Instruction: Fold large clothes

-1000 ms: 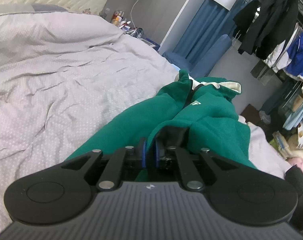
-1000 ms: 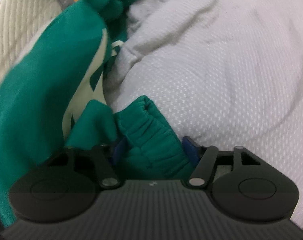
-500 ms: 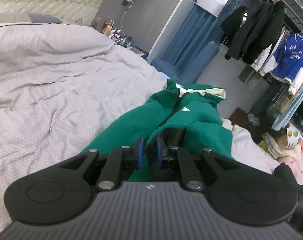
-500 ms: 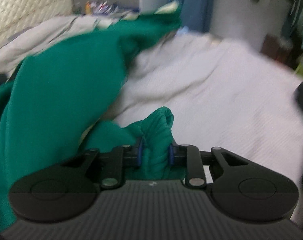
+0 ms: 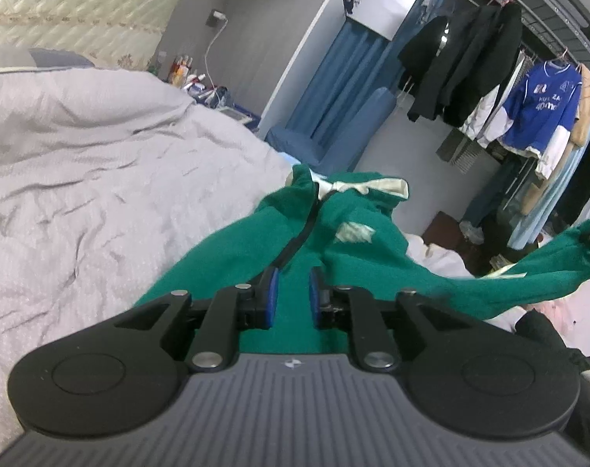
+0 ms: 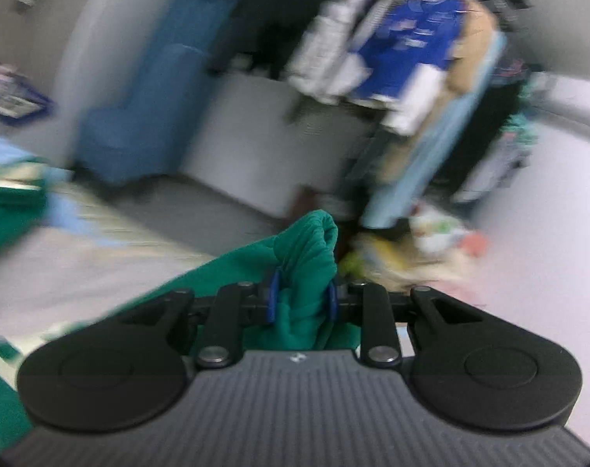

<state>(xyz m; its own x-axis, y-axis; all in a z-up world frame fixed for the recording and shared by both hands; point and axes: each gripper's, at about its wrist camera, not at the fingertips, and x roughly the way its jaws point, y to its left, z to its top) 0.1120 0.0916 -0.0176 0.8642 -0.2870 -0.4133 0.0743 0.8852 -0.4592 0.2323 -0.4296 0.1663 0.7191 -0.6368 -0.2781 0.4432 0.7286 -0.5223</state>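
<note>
A green zip-up hooded jacket [image 5: 256, 249] lies along the grey bed cover [image 5: 80, 194], its cream-lined hood at the far end. My left gripper [image 5: 293, 295] sits low over the jacket's body. Its jaws are opening, and the blue pads [image 5: 272, 292] stand apart with green cloth showing in the gap. One sleeve [image 5: 528, 276] is stretched up and out to the right. In the blurred right wrist view, my right gripper [image 6: 302, 299] is shut on that sleeve's ribbed cuff [image 6: 314, 241], held in the air.
A clothes rack [image 5: 528, 97] with dark coats and a blue jersey lines the right wall. A blue chair [image 5: 333, 128] stands past the bed's end, and small bottles [image 5: 182, 74] crowd a bedside spot. Bags and clutter [image 6: 411, 249] lie on the floor.
The right gripper closed on the cuff and swung it up off the bed, so its view now faces the room. The left gripper's pads spread apart and it rose a little.
</note>
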